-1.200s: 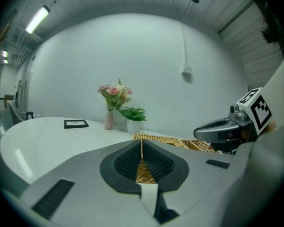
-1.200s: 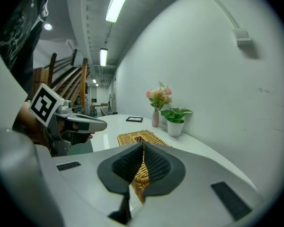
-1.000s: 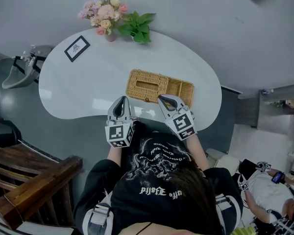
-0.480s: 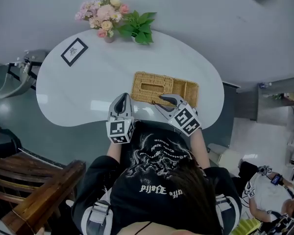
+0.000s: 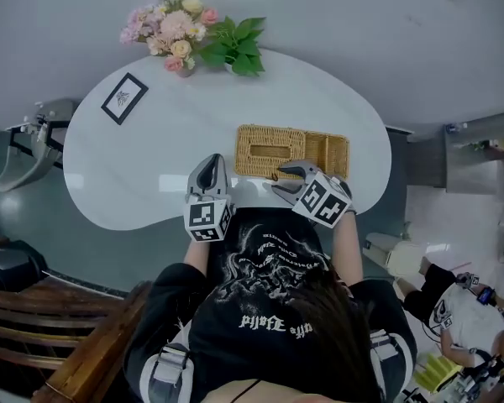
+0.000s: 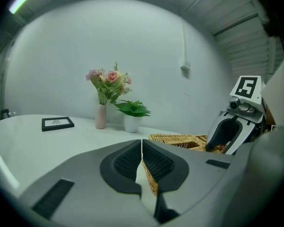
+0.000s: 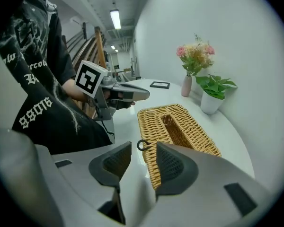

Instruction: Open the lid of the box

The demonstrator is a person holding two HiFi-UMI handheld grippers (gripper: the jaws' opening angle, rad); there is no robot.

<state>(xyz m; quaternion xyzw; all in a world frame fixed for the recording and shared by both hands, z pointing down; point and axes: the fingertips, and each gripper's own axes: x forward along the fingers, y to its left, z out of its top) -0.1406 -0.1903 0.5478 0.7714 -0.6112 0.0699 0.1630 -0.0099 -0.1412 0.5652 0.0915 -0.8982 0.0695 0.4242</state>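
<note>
here, in the head view, my left tool and right tool sit at the worktop's near edge. the wicker box lies just beyond the right one, lid flat.

left gripper view: my left tool is closed on nothing, with the box off to its right.

right gripper view: my right tool's jaws have just been opening and stand apart, the box's small ring between their tips, untouched.

A homelike room: white table, flowers, potted plant, wooden stairs.
</note>
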